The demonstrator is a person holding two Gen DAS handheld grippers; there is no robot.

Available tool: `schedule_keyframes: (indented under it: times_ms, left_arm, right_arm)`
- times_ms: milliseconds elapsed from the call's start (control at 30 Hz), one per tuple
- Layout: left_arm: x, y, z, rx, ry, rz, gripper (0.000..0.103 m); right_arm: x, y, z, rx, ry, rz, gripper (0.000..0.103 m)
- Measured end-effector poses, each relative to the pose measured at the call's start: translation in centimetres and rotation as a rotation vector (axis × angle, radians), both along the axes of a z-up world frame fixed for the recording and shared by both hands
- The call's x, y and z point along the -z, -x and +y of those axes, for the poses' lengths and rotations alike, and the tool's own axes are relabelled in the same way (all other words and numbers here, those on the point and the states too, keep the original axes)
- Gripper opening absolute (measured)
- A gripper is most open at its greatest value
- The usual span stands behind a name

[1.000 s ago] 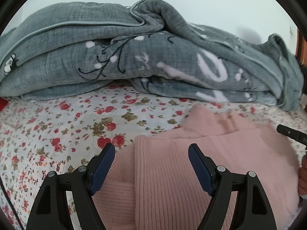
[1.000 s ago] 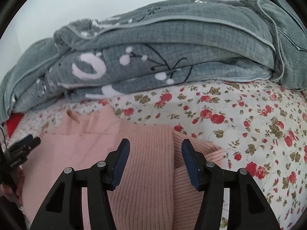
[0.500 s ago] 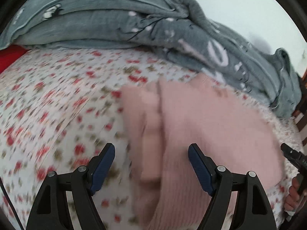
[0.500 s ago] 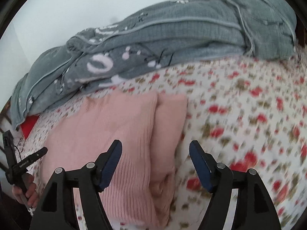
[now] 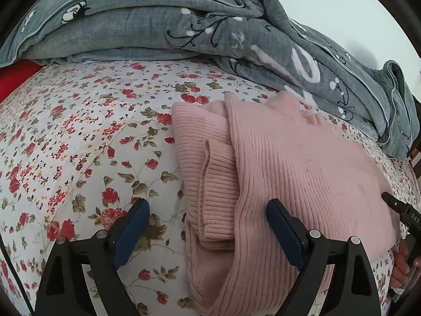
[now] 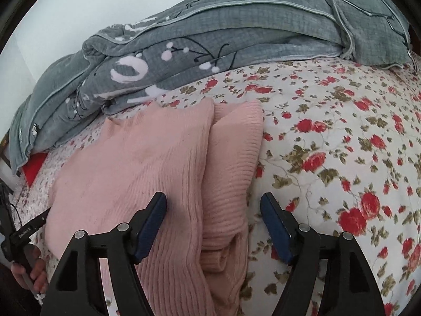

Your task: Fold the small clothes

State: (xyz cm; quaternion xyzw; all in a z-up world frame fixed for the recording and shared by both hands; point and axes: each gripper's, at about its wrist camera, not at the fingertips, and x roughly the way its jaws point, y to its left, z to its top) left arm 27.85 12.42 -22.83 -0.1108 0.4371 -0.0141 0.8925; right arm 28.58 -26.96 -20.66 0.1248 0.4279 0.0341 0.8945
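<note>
A pink ribbed sweater [image 5: 294,163] lies partly folded on the flowered bedsheet [image 5: 79,137], its sleeve [image 5: 208,173] tucked along the left edge. My left gripper [image 5: 208,234] is open and empty, held over the sweater's near left edge. In the right wrist view the same sweater [image 6: 136,163] lies with its folded sleeve [image 6: 231,158] on the right. My right gripper [image 6: 213,226] is open and empty over that near edge. Each view shows the other gripper's tip at its side: the right gripper in the left wrist view [image 5: 400,210], the left gripper in the right wrist view [image 6: 23,231].
A bulky grey quilt [image 5: 158,23] is heaped along the back of the bed, also in the right wrist view [image 6: 236,31]. A red item [image 5: 13,79] shows at the bed's far left. A white wall stands behind.
Both grippers pulled back and rose from close over the sweater; the views now look down on the whole folded sweater. Jaws stayed open.
</note>
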Motion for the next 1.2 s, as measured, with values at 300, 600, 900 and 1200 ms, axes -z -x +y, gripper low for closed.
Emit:
schedule_keyframes:
  times_ms: [300, 600, 900, 1200]
  left_arm:
    - [-0.1, -0.7, 0.4, 0.032, 0.105, -0.004, 0.089]
    - [0.9, -2.8, 2.2, 0.015, 0.348, -0.009, 0.065]
    - [1.8, -3.8, 2.7, 0.024, 0.414, -0.026, 0.048]
    - [1.8, -3.0, 3.4, 0.027, 0.485, -0.067, 0.025]
  right_arm:
    - [0.4, -0.7, -0.9, -0.007, -0.094, -0.009, 0.047]
    - [0.5, -0.6, -0.7, -0.013, -0.100, -0.002, 0.051]
    - [0.7, -0.7, -0.9, -0.013, -0.114, 0.000, 0.053]
    - [0.0, -0.1, -1.4, -0.019, -0.143, -0.050, 0.025]
